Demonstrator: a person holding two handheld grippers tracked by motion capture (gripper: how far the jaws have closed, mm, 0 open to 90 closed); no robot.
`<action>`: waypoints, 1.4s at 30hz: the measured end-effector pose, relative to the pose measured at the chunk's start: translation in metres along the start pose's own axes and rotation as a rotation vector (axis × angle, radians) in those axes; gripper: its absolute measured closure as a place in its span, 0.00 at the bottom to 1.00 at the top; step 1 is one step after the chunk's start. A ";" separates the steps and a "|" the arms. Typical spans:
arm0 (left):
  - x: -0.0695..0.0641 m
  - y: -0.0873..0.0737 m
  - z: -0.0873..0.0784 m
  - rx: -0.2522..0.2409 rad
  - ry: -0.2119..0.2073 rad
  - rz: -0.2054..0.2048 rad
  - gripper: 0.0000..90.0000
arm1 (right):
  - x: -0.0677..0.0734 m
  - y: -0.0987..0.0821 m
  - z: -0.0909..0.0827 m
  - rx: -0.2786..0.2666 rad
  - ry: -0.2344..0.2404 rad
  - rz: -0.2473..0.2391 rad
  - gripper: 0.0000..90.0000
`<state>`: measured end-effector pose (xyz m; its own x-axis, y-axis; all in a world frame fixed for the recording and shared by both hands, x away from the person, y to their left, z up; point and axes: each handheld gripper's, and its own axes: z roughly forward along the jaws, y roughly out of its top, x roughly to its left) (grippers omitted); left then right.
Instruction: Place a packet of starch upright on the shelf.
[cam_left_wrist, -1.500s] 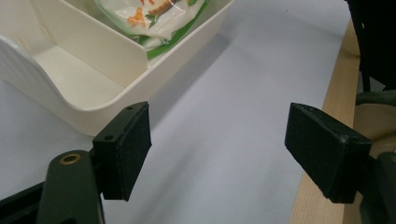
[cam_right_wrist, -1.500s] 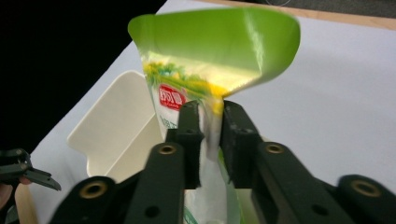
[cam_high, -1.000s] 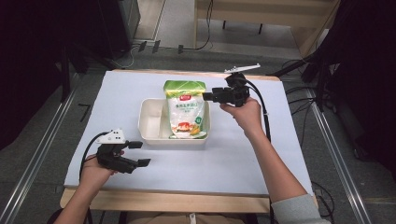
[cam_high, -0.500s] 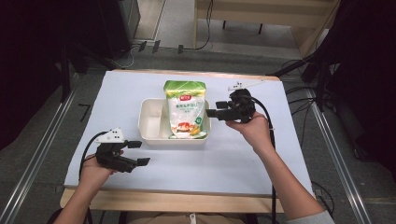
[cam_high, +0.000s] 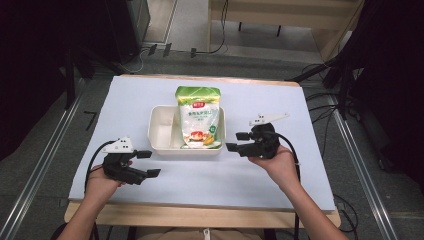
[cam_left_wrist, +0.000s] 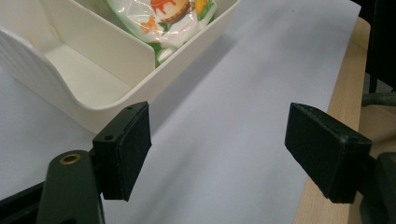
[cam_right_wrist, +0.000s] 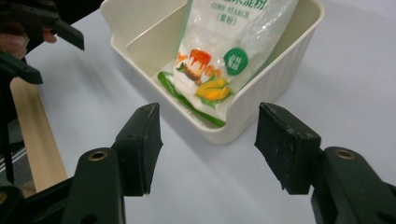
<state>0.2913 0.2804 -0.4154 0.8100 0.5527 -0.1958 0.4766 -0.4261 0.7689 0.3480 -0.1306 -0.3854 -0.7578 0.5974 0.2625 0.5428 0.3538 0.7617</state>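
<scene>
The right gripper (cam_high: 239, 141) has drawn back from the corn starch bag (cam_high: 198, 118) toward the table's near right; its jaws stand wide apart, holding nothing. The left gripper (cam_high: 148, 164) stays at the near left, jaws likewise spread and empty. The glossy, soft plastic bag leans in the right compartment of a ribbed, cream, rounded-rectangular divided bin (cam_high: 161, 132) on the pale blue table (cam_high: 125, 100)
</scene>
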 end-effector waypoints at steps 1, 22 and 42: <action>0.000 0.000 0.000 0.006 0.002 0.003 0.26 | 0.001 -0.004 0.000 -0.001 0.001 -0.004 0.45; -0.005 0.007 0.004 0.024 -0.020 0.048 0.26 | -0.001 -0.049 0.020 0.004 0.006 -0.037 0.46; -0.002 0.006 0.001 0.023 -0.001 0.042 0.26 | -0.005 -0.050 0.023 0.033 0.002 -0.027 0.45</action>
<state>0.2926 0.2762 -0.4108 0.8297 0.5336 -0.1640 0.4499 -0.4654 0.7622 0.3328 -0.1346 -0.4385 -0.7731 0.5859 0.2428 0.5335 0.3938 0.7485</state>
